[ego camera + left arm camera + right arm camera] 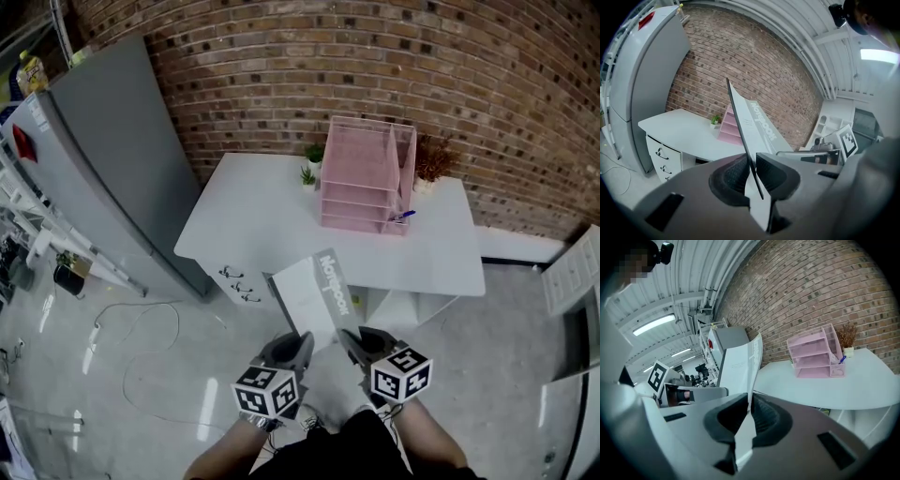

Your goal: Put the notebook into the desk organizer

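1. The left gripper (751, 172) is clenched on the lower edge of a white notebook (315, 294). The thin edge is pinched between its two dark pads.
2. The right gripper (748, 414) sits just beside the left one and grasps the same lower edge in the same way.
3. The notebook rises out of both pairs of jaws, tilted forward and away from them, in the air.
4. Ahead of both grippers and well apart from them, a pink mesh desk organizer (364, 176) stands on a white desk (246, 223) against a brick wall (281, 66).
5. A blue pen (405, 215) shows at the organizer's lower right front.
6. Far to the left of the left gripper stands a tall grey refrigerator (103, 159).
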